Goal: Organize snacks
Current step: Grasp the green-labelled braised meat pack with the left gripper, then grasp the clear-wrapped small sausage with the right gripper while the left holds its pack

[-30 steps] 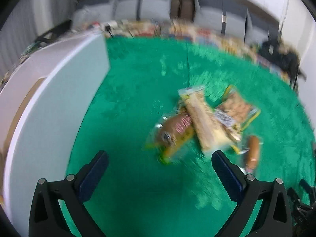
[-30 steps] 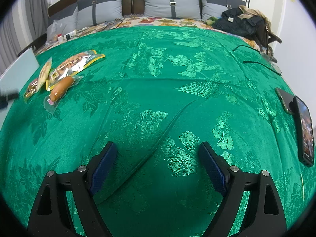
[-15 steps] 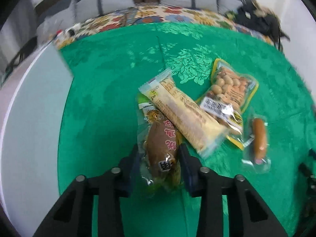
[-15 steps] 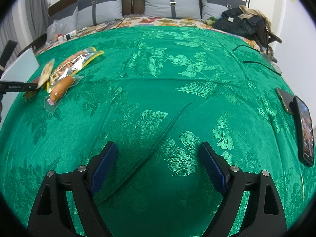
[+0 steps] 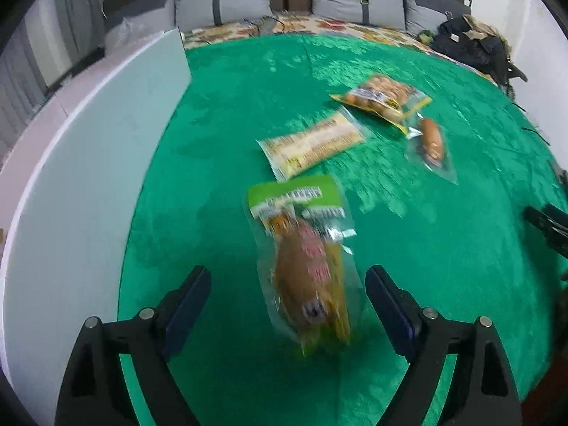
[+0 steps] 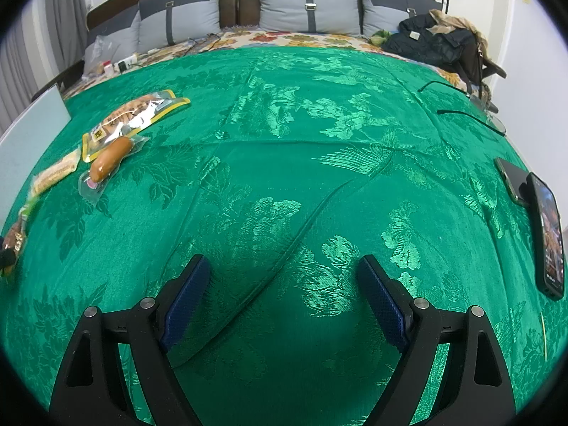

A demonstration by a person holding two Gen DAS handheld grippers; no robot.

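Motion-blurred snack pack [image 5: 305,259] label; unreadable

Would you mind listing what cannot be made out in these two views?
- Brown snack packet, left wrist view: motion blur makes its label unreadable; whether it rests on the green cover is unclear.
- Same packet, right wrist view: cut off by the left edge.
- White box, left wrist view: its inside is hidden by its own wall.
- Phone, right wrist view: screen too oblique to read.

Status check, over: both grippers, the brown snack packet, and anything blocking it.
Left gripper opening, brown snack packet between its pads, untouched. Right gripper open, empty, over green cover. Nothing blocking.
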